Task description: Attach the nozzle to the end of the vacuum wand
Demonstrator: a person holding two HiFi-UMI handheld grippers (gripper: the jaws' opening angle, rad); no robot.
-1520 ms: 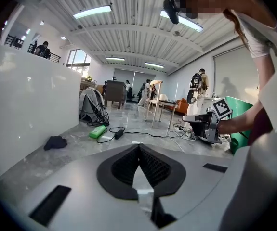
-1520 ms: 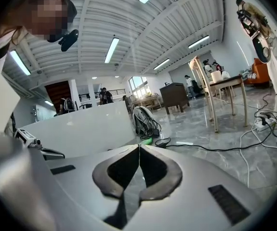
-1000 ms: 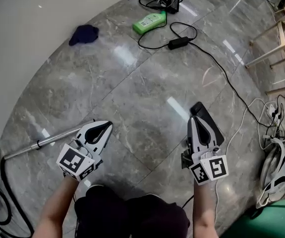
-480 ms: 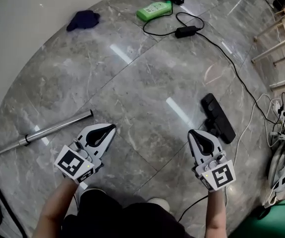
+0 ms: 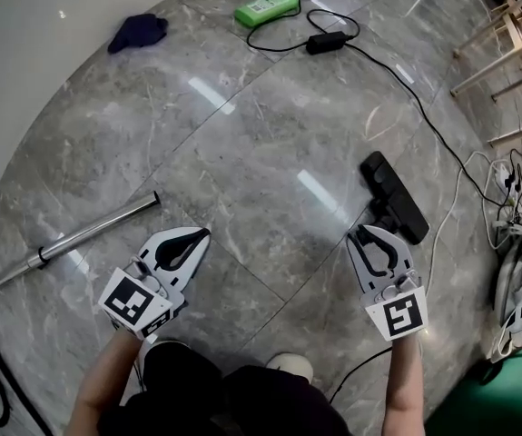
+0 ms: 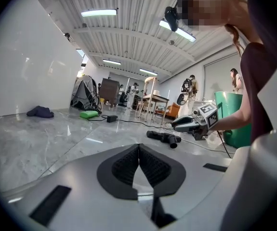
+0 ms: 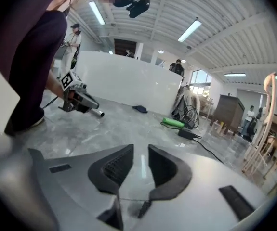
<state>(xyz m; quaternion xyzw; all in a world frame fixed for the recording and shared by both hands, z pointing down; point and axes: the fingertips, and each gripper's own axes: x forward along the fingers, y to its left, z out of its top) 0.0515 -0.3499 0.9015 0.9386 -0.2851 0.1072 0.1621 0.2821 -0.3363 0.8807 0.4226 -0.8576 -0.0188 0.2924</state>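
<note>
Both grippers are sinking floorward: my right gripper (image 5: 364, 232), jaws just parting and empty, is nearing the floor-lying nozzle (image 5: 395, 198), best seized by its neck; my left gripper (image 5: 202, 235) is clenched, empty, near the wand (image 5: 88, 234).

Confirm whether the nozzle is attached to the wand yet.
Not attached: the nozzle lies on the floor, well apart from the wand, whose end is bare.

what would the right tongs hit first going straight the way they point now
Most likely the black nozzle, lying on the floor just past the right tongs, whose jaws have just been opening with nothing between. Height is unclear; they might pass over it and meet the floor.
</note>
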